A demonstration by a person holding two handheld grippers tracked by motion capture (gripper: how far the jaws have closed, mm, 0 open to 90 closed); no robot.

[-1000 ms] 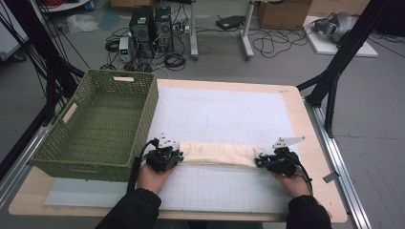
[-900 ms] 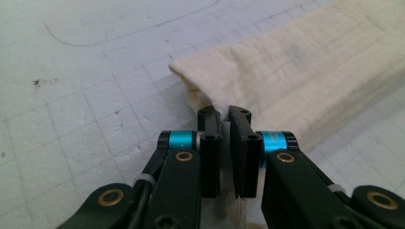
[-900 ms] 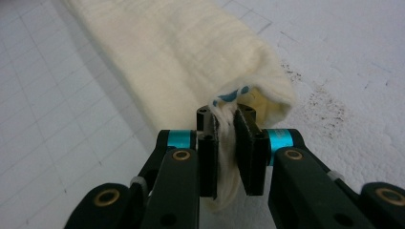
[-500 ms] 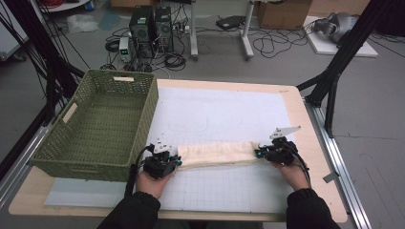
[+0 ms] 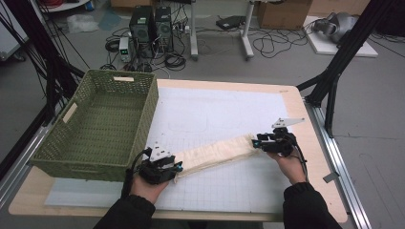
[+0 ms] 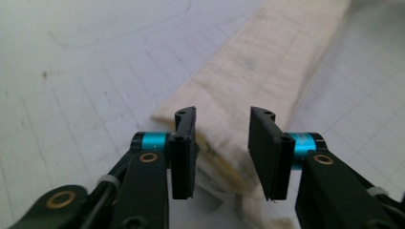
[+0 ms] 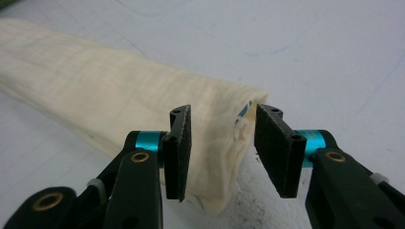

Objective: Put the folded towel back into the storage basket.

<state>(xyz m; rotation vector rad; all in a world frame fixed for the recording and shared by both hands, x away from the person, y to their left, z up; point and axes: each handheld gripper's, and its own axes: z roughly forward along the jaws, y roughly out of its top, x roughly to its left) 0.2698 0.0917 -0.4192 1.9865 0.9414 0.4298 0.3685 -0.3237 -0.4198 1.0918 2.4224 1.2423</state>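
A long cream cloth (image 5: 215,153), folded into a strip, lies slantwise on the white gridded mat (image 5: 215,109). My left gripper (image 5: 175,168) is at its near left end and my right gripper (image 5: 256,142) at its far right end. In the left gripper view the cloth (image 6: 267,57) runs away from my left gripper (image 6: 223,114). Its jaws have just been opening, and the cloth's end lies between them unpressed. In the right gripper view my right gripper (image 7: 224,110) has also just been opening, with the folded end of the cloth (image 7: 95,81) loose between its pads.
An empty green woven basket (image 5: 145,119) stands on the table's left side, close to my left hand. The wooden table edge (image 5: 313,143) runs just right of my right hand. A black stand leg (image 5: 334,76) rises past the right edge.
Both grippers were shut on the cloth's ends and now stand open. The right hand moved away from me and the left hand toward me, so the strip lies slantwise instead of straight across.
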